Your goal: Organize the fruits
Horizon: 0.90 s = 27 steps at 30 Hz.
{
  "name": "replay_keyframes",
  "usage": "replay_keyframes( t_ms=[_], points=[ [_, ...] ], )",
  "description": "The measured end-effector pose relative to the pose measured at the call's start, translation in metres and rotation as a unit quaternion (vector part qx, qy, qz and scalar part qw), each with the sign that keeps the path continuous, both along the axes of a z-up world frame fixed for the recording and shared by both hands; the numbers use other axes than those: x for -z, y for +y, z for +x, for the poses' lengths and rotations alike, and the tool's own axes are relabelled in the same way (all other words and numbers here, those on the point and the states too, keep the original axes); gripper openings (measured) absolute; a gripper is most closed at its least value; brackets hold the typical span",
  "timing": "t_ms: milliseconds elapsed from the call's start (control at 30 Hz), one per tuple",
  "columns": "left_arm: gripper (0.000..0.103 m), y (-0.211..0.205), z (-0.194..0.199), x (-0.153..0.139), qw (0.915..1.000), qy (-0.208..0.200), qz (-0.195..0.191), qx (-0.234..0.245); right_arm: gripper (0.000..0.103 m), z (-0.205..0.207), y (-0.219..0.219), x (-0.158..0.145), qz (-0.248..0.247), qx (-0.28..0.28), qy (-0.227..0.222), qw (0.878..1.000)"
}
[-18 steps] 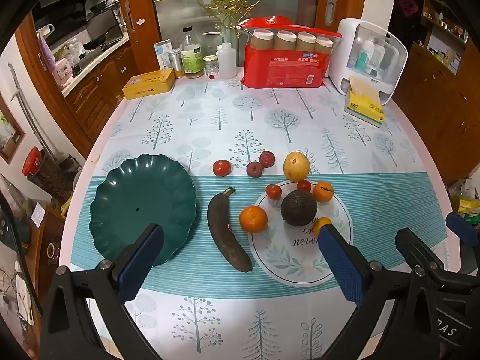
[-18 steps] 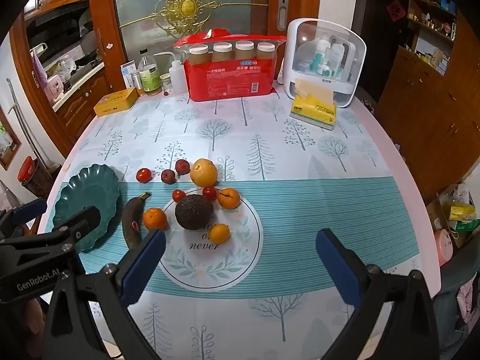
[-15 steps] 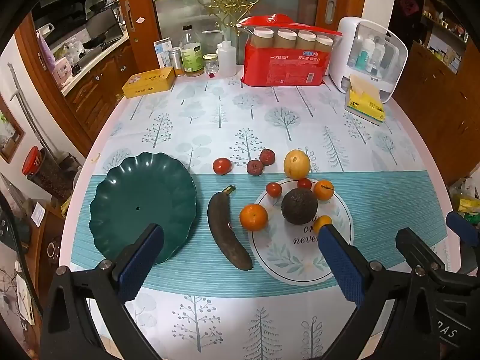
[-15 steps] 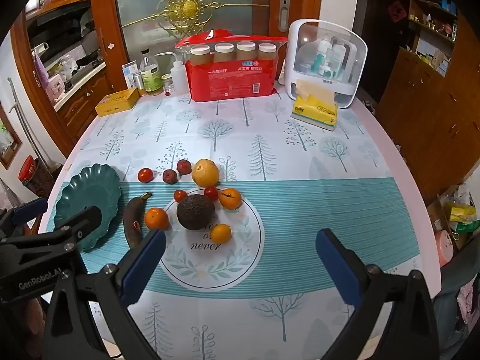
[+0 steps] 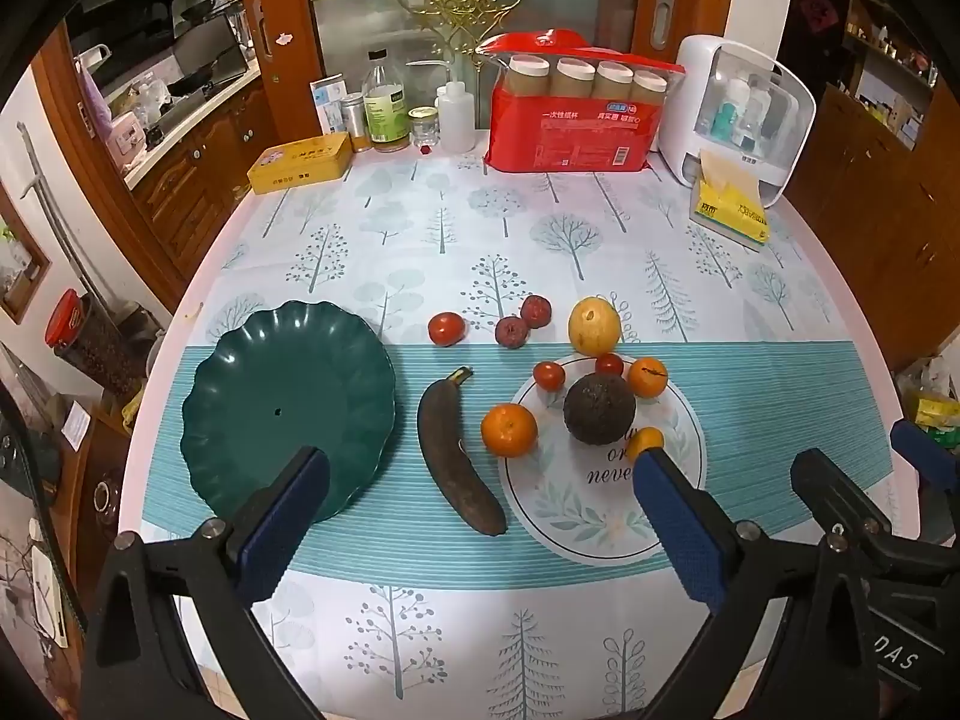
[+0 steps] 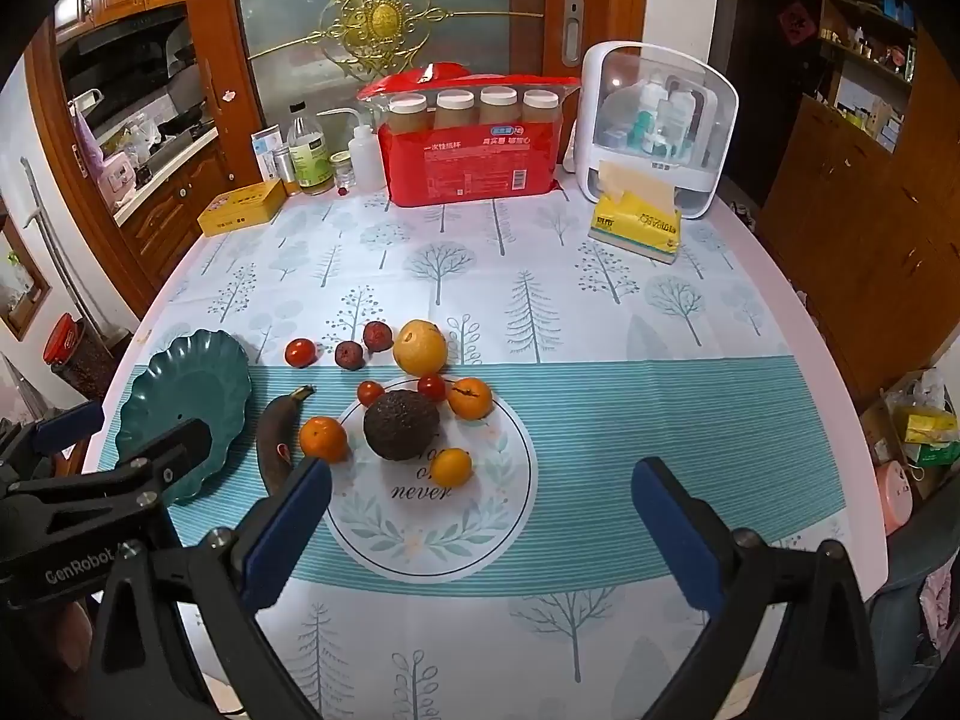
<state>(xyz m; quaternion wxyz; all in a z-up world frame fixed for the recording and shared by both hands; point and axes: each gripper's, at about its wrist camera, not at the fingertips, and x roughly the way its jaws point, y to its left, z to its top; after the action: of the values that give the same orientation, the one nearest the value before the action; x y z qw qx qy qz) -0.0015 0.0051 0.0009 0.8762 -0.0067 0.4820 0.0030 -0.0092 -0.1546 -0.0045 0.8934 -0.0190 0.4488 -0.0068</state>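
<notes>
Both my claws hang over the table with jaws spread wide, nothing between them — my left gripper (image 5: 474, 504), my right gripper (image 6: 480, 516). The fruit lies loose around the avocado (image 5: 599, 408) (dark banana (image 5: 455, 455) beside the empty green plate (image 5: 288, 402)).

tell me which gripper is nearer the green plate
Left. The left gripper hangs right over the green plate's near edge; the right gripper sits further off, beyond the banana.

Left hand-held gripper (image 5: 474, 501) – right hand-held gripper (image 6: 480, 510) – jaws wide, empty
</notes>
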Motion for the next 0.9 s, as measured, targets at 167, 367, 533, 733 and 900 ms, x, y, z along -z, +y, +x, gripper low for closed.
replay_keyframes(
  t_ms=[167,367,533,733,900],
  points=[
    [0.1,0.0,-0.003,0.0,1.0,-0.004,0.003,-0.001,0.101,0.0,-0.001,0.0,0.001,0.0,-0.001,1.0],
    [0.1,-0.001,-0.008,-0.001,1.0,-0.001,0.001,-0.007,0.101,0.001,0.002,-0.001,0.0,-0.002,-0.002,1.0],
    [0.1,-0.002,-0.009,-0.001,1.0,0.002,0.001,-0.008,0.101,0.003,-0.001,-0.004,0.0,-0.005,-0.003,1.0],
    [0.1,-0.004,-0.009,0.0,0.9999,0.005,-0.003,-0.009,0.101,0.002,0.001,-0.004,0.0,-0.005,-0.004,1.0],
    [0.1,-0.01,-0.01,0.003,0.9998,0.009,-0.007,-0.018,0.101,0.003,-0.001,-0.003,0.004,-0.012,-0.002,1.0]
  ],
)
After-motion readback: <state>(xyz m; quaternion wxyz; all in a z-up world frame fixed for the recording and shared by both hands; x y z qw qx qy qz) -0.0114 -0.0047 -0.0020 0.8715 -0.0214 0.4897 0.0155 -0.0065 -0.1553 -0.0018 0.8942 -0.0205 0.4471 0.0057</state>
